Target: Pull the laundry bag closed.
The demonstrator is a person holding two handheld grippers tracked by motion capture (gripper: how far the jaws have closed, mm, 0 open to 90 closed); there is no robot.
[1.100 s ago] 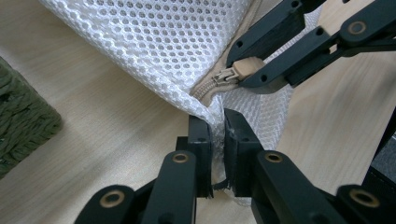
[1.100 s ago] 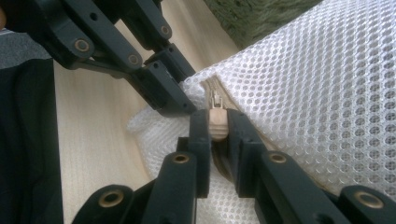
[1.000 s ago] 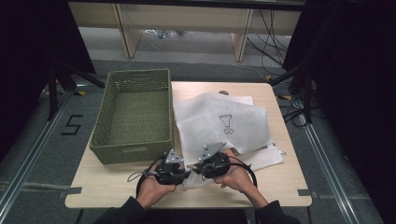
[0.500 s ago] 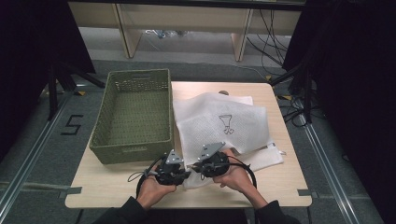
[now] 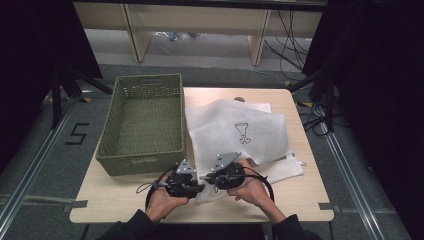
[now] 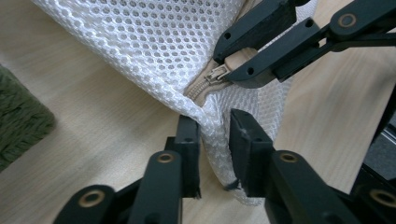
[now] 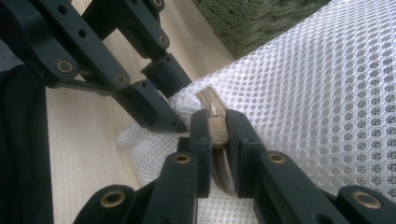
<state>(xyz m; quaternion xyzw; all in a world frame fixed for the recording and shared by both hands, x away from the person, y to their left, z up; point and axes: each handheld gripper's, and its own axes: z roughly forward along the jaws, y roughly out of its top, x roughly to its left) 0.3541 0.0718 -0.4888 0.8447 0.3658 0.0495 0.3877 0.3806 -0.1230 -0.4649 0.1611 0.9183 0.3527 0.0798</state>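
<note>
The white mesh laundry bag (image 5: pixel 240 135) lay on the table just right of the green woven basket (image 5: pixel 142 122), its near corner between the two hands. The right gripper (image 7: pixel 215 128) was clamped on the beige zipper pull (image 7: pixel 215 125). The left gripper (image 6: pixel 212 133) had just been opening; its jaws stood slightly apart around the mesh corner beside the zipper (image 6: pixel 208 81), barely pinching. To unzip cleanly, the left should probably re-clamp that corner firmly, holding it taut, while the right draws the pull along the zipper away from the basket.
</note>
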